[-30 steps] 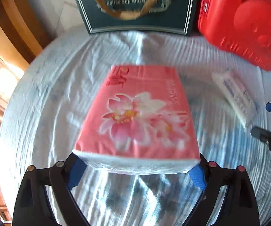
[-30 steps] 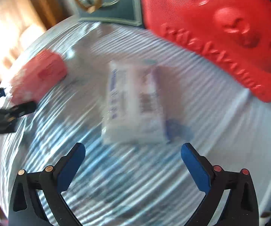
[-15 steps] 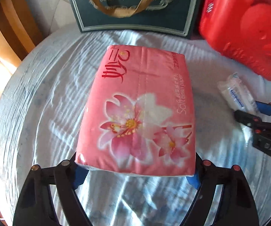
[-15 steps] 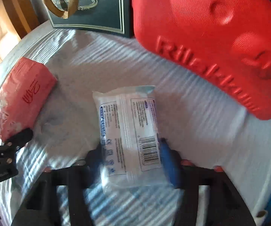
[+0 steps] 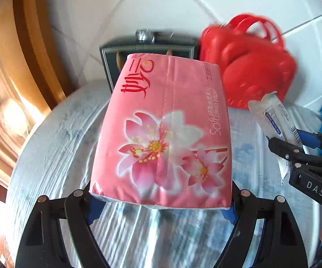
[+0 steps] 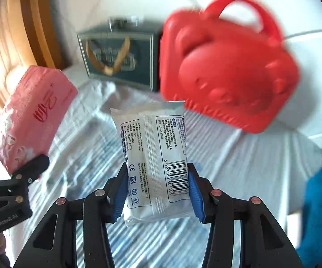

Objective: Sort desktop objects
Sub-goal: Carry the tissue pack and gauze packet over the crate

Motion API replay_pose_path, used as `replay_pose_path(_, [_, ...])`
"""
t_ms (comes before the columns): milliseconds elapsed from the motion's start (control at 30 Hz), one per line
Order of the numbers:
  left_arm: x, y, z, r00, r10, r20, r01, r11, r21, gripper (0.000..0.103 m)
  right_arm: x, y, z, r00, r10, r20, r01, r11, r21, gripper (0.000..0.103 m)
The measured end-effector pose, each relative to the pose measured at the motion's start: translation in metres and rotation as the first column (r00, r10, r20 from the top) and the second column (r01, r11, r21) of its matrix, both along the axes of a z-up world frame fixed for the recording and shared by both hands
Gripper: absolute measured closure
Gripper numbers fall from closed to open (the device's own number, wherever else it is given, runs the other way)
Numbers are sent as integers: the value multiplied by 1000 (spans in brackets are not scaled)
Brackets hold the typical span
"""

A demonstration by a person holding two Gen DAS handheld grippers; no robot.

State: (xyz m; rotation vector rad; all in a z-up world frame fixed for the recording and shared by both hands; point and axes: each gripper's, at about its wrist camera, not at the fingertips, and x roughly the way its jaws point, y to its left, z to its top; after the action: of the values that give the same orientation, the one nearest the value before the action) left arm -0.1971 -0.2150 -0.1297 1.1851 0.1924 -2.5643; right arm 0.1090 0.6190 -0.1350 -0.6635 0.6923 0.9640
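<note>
My left gripper [image 5: 161, 203] is clamped on the near end of the pink tissue pack [image 5: 165, 129]; its blue pads press both lower corners, and the pack juts forward from the jaws, clear of the table. My right gripper [image 6: 158, 189] has just closed on the white wipes packet [image 6: 154, 156], which stands between its pads, gripped at the lower half with the barcode side facing me. From the left camera I see the right gripper off to the right, from the right camera the left one low on the left, each with its load.

The tissue pack is soft pink plastic with printed blossoms, red script and the words "Soft clean paper". The wipes packet is flat, white, with blue-edged text panels and a centre seam.

Beyond them lies the table [image 6: 239, 156] under a crumpled whitish cloth. At its far edge stand one dark gift bag [image 6: 118, 55] with a tan ribbon handle and one red bear-faced case [image 6: 225, 71] with a handle, side by side. One tissue pack, one wipes packet, two grippers.
</note>
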Motion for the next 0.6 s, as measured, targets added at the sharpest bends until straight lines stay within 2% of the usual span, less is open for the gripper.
replay_pose_path(167, [42,40,47,994,-72,-77,71,997,-12,21,-41,-54,63,994,-63,95,52,992,117,55])
replay_pose_path(333, [82,101,97,967,-192,-169,187,981,-46,21,-72,-129,132,969,-161,189,111,962,249,54])
replay_pose_path(467, [106,163,136,920,-305,-247,295,952,-78,21,-83,-204,183,937,-260,232,167,920,354,54])
replay_pose_path(600, [129,241,172,850,-425,-311,416,904,-100,21,-81,-286,223,891,-371,263,231,868,439,54])
